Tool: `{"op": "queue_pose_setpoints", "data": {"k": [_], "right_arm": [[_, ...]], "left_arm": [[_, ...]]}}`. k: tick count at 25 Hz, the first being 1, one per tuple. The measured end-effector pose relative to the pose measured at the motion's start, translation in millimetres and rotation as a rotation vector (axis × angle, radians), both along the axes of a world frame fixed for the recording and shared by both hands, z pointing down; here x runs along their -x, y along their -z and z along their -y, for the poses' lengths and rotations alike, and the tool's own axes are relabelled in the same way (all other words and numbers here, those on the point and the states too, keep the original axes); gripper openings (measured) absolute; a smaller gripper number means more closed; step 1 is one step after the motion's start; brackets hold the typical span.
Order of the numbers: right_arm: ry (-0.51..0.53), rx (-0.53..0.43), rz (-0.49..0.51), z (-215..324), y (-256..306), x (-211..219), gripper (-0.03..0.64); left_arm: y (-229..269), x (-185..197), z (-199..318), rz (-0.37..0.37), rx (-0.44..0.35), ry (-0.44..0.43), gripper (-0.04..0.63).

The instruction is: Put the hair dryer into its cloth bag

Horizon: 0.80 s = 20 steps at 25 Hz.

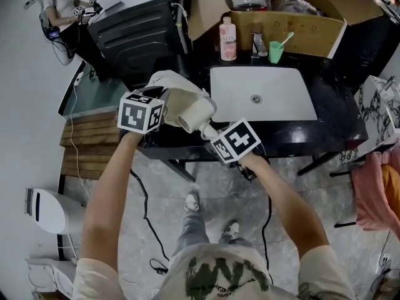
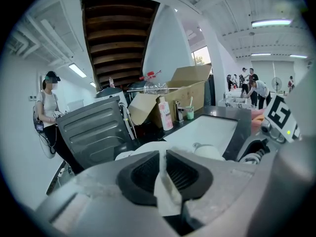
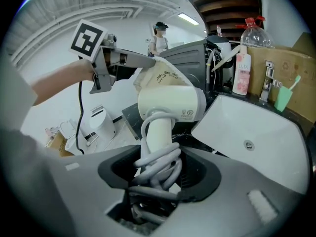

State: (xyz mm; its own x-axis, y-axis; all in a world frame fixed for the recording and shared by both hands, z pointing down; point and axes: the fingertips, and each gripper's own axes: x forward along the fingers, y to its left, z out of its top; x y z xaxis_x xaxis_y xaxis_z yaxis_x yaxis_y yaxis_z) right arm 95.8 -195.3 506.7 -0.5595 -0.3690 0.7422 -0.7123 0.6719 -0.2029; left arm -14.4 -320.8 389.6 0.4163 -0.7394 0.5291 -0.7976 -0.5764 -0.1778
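A black counter (image 1: 337, 127) is carrying everything. A cardboard box (image 1: 294, 27) is standing open along its back edge, and a white sink (image 1: 275, 99) is sitting in its middle.

Above the counter's front edge, off the sink's front-left corner, a pale cloth bag (image 1: 178, 89) is hanging in the air. The left gripper (image 2: 162, 174) is pinching a fold of its fabric, with the jaws drawn almost together on the cloth.

Just beside and below the bag, the cream hair dryer (image 3: 170, 105) is being held up by the right gripper (image 3: 158, 169). Those jaws are standing wide and clenching the handle, which has the grey cord wound around it. The handle's long axis is running from the jaws up and away from the person. The barrel is lying crosswise on top of it, one end pointing toward the left gripper. The bag is draping against the barrel's upper side; whether any of the barrel is inside is unclear.

A pink bottle (image 1: 228, 39) and a green cup (image 1: 275, 52) are standing at the back edge.
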Motion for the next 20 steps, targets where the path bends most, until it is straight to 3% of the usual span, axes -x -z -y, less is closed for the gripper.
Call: {"op": "queue_pose_setpoints", "data": {"k": [20], "right_arm": [[0.023, 0.057, 0.008, 38, -9, 53, 0.235]], "left_arm": [[-1, -3, -17, 0.029, -0.034, -0.131, 0.052]]}}
